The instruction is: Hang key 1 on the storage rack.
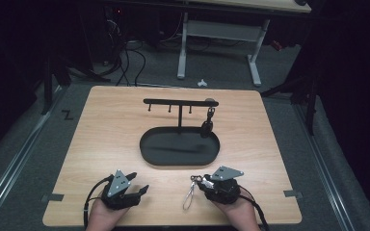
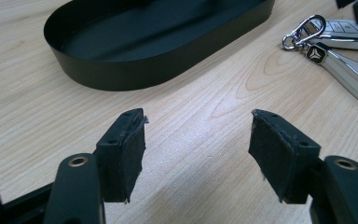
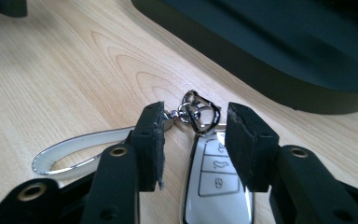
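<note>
The car key fob (image 3: 216, 179) lies flat on the wooden bench (image 1: 101, 144), near its front edge and to the right of the middle, with its button side up. In the right gripper view three buttons run down its silver-rimmed face, and a cluster of small metal rings and a clasp (image 3: 196, 111) sits at its top end. From that clasp a long shiny metal loop (image 3: 70, 156) runs off along the wood; in the high view this loop (image 1: 189, 197) lies just left of the right tool (image 1: 203, 183). The right tool's jaws straddle the fob, one on either side of its upper end and the clasp, with a gap visible between each pad and the fob, so they stand apart and are not clamped on it. The left tool (image 2: 198, 156) rests low over bare bench to the left, well apart from the key; its jaws are spread wide with only wood grain between them. From that tool's view the fob (image 2: 349, 35) and its ring lie off to the upper right. Beyond both tools, in the middle of the bench, sits a black oval tray (image 1: 147, 144), and a black T-shaped rack (image 1: 179, 102) with small hooks rises from its far side, a dark keychain (image 1: 207, 126) hanging from the right end.
</note>
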Motion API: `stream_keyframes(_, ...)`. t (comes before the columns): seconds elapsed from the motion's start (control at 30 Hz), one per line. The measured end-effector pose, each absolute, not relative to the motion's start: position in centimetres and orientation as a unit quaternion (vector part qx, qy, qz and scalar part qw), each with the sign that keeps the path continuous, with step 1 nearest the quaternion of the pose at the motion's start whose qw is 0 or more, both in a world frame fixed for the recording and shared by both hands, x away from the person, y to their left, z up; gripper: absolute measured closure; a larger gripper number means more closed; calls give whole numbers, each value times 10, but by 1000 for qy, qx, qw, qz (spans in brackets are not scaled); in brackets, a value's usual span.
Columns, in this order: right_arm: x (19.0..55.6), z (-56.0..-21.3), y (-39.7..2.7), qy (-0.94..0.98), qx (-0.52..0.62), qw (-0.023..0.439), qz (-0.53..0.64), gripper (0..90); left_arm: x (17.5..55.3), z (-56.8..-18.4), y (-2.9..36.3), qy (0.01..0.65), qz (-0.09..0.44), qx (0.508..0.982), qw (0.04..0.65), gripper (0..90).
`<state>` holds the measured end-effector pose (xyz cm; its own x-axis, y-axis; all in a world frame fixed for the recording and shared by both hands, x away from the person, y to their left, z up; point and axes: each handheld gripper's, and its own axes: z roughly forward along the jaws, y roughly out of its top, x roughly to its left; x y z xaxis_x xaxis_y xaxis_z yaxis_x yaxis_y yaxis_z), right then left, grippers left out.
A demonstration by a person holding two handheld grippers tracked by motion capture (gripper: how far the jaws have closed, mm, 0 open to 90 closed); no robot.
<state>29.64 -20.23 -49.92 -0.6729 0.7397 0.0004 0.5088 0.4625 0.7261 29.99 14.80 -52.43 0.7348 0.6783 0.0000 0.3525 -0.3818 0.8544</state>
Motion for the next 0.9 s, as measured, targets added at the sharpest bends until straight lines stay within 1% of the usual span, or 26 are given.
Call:
stream_keyframes(0.03,296,-499,-202,840,372,160,362,589,300,-524,148,317,178,812,456,362)
stream_keyframes(0.07,298,-502,-200,836,376,163,364,618,300,-524,149,318,178,812,457,362)
stream_keyframes(0.23,304,-507,-197,831,390,163,362,644,301,-525,151,319,177,811,458,362)
stream_keyframes(0.33,307,-514,-194,832,393,169,355,688,303,-525,152,318,177,812,456,362)
stream_keyframes(0.37,307,-514,-194,832,393,169,355,688,303,-525,152,318,177,812,456,362)
stream_keyframes(0.4,307,-514,-193,832,394,169,354,781,303,-525,151,317,177,813,455,362)
stream_keyframes(0.47,306,-514,-192,832,391,166,357,849,303,-526,150,317,176,814,454,362)
stream_keyframes(0.5,305,-513,-192,832,390,163,358,861,303,-526,150,316,175,816,452,362)
stream_keyframes(0.63,304,-511,-193,834,389,157,358,864,303,-527,149,314,176,818,449,362)
stream_keyframes(0.73,303,-506,-203,831,391,148,366,864,302,-527,149,313,174,819,449,362)
stream_keyframes(0.9,295,-495,-218,826,395,149,373,863,302,-527,148,312,173,819,450,362)
